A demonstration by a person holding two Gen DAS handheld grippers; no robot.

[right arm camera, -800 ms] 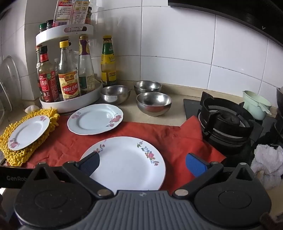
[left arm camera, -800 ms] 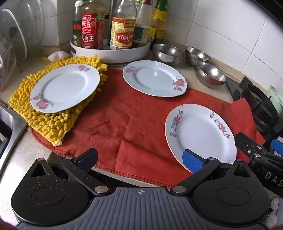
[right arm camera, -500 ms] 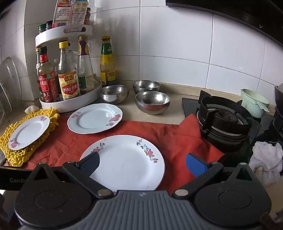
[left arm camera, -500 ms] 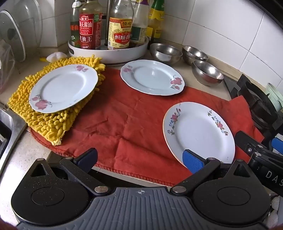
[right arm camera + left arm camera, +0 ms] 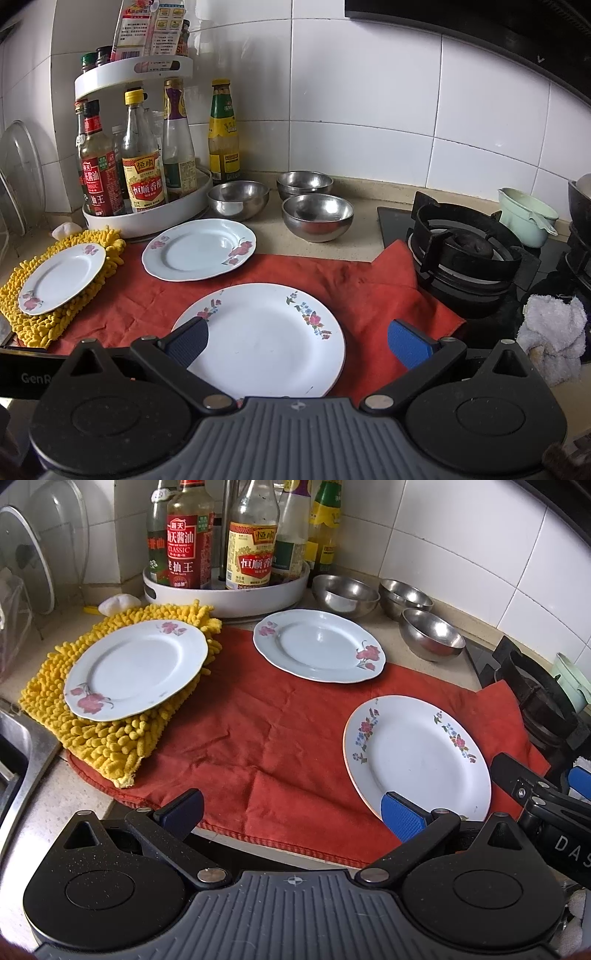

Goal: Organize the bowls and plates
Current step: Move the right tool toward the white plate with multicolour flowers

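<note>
Three flowered white plates lie on the counter. One plate (image 5: 135,674) (image 5: 61,278) rests on a yellow chenille mat. A second plate (image 5: 317,650) (image 5: 199,249) lies at the back of the red cloth. The largest plate (image 5: 417,755) (image 5: 266,338) lies at the front right of the cloth. Three steel bowls (image 5: 345,595) (image 5: 432,635) (image 5: 316,216) stand behind. My left gripper (image 5: 291,812) is open above the cloth's front edge. My right gripper (image 5: 295,341) is open over the large plate. Both are empty.
A white turntable rack of sauce bottles (image 5: 225,590) (image 5: 144,206) stands at the back left. A gas burner (image 5: 469,251) and a green cup (image 5: 528,218) are on the right, with a white rag (image 5: 554,325). A sink edge (image 5: 22,760) is at the left.
Both grippers have drifted slightly forward toward the counter, so the plates look a little nearer. Nothing was taken hold of or moved.
</note>
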